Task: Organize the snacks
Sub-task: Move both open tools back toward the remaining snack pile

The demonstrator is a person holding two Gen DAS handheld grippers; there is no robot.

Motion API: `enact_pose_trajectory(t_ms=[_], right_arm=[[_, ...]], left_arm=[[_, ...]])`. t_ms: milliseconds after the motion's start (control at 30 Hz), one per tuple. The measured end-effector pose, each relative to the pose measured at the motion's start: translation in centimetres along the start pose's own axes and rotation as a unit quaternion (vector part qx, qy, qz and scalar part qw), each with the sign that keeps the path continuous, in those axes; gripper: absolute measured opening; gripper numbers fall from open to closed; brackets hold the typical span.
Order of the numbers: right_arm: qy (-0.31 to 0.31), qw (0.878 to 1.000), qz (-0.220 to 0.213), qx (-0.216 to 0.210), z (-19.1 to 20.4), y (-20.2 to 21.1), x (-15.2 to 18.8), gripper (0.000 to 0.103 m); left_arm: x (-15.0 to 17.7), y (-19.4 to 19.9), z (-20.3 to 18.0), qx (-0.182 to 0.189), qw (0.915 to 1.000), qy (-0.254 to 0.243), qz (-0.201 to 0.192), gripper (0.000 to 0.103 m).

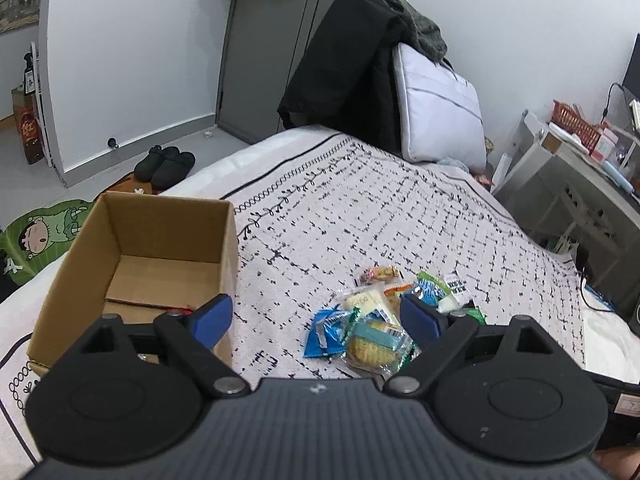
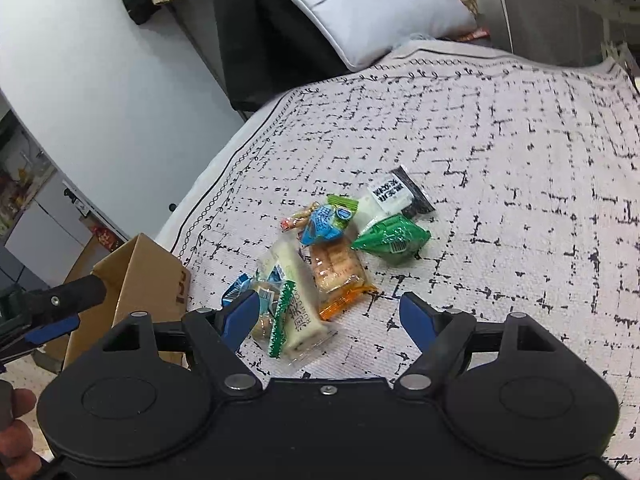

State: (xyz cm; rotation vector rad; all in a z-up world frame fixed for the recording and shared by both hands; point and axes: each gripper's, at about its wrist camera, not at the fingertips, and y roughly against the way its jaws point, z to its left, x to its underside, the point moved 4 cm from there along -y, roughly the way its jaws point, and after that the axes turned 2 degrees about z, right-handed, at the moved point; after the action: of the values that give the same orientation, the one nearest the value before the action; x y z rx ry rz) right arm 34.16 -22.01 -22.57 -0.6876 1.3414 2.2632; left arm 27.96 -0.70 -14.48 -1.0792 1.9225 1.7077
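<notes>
At nine o'clock of the left wrist view: cardboard box (image 1: pixel 132 276), open-topped, holding only a loose cardboard flap; it sits on the patterned bedspread (image 1: pixel 360 208).

Item: left gripper (image 1: pixel 316 312), jaws spread wide, holding nothing; it hovers between box and snacks.

Item: snack pile (image 2: pixel 332 252), at twelve o'clock of the right wrist view, well apart from the box. Packets overlap: white bar wrapper (image 2: pixel 298 300), orange cracker pack (image 2: pixel 340 276), green packet (image 2: pixel 394 238), black-and-white sachet (image 2: pixel 400 194).

Item: right gripper (image 2: pixel 328 312), jaws wide apart, empty, over the pile's near edge.

Risks, as we judge them: overlapping slick wrappers may drag neighbours or slip; the soft bedspread may bunch between the fingers; the box's near wall could catch a carried packet.

Surroundings: pillow (image 2: pixel 376 8) at twelve, slippers (image 1: pixel 164 166) at ten; neither obstructs us.
</notes>
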Motion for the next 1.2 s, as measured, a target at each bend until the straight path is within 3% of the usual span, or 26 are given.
enact_pose_trajectory(t_ms=[633,1200], right_arm=[[-0.043,0.999,0.005,-0.013,-2.4,-1.1,-0.5,0.071],[-0.069,0.998,0.000,-0.007,-4.0,-3.7,-2.1,0.069]], left_arm=[[1.2,-4.3,-3.5,0.007,0.9982,-0.003,0.059,0.089],[3.3,-10.4,-5.1,0.023,0.9924,0.030,0.117,0.085]])
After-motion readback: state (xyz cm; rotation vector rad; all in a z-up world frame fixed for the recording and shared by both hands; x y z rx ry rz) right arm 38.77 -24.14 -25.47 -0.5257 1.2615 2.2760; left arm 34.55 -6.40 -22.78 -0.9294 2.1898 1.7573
